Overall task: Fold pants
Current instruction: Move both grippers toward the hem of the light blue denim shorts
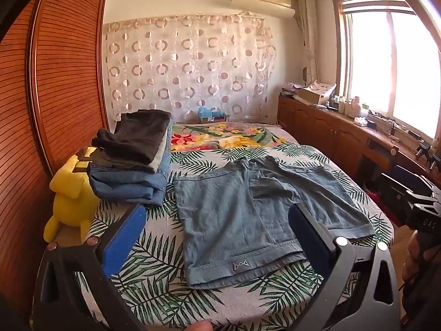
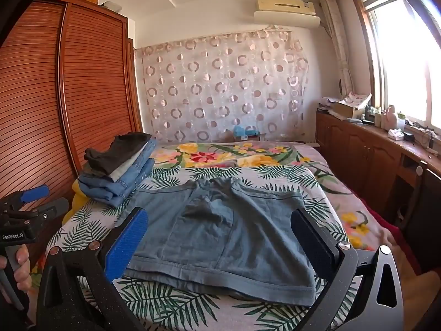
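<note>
Here we list one pair of blue denim shorts [image 1: 248,215], spread flat on the leaf-print bed cover [image 1: 154,251], legs toward us and waistband at the far end. From our left gripper [image 1: 217,237] the shorts lie straight ahead and below, between the lines of the two fingers; the hem of one leg with its small stitched emblem sits just in front of the fingertips. From our right gripper [image 2: 220,237] the same shorts [image 2: 220,234] lie directly ahead and below, the near hem passing between the blue pad [image 2: 125,245] and the dark pad opposite it.

Both grippers: jaws spread wide, nothing between the pads, no contact with the cloth that we can see. Both are tilted gently downward toward the bed, hovering at its near edge.

Hands: in the left view, our right hand [image 1: 419,259] wraps the handle of its gripper at the far right. In the right view, our left hand [image 2: 19,264] grips its handle at the far left.

Ahead-left of both grippers: a stack of folded clothes [image 1: 132,162], with a yellow plush toy [image 1: 69,201] beside it.
</note>
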Available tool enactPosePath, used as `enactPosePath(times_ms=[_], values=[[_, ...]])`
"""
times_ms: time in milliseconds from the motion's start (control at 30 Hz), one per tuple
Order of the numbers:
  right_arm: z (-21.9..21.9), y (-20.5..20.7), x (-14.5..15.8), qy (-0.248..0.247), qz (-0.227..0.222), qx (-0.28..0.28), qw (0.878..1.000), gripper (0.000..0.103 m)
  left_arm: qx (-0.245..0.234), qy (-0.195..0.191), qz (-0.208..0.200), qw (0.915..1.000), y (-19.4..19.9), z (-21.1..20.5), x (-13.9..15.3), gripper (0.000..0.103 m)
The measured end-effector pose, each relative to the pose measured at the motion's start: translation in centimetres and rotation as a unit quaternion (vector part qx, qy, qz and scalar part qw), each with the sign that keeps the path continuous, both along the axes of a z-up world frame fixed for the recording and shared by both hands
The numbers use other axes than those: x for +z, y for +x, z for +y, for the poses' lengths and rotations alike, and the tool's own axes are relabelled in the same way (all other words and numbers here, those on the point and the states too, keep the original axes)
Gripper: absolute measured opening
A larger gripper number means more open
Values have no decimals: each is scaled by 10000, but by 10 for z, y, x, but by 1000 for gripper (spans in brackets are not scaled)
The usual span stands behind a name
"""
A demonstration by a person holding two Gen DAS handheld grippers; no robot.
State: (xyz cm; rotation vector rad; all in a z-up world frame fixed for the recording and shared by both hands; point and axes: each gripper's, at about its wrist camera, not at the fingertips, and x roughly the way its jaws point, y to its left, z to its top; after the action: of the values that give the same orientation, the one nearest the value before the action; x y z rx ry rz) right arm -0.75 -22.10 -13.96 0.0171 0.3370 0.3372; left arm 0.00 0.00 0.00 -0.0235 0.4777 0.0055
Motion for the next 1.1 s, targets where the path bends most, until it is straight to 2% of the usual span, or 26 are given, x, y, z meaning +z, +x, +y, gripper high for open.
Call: enactPosePath(times_ms=[1100], values=[[1,-1,0,24,-39,22,10000,103,-8,51,21,10000,-4,11,-2,103]])
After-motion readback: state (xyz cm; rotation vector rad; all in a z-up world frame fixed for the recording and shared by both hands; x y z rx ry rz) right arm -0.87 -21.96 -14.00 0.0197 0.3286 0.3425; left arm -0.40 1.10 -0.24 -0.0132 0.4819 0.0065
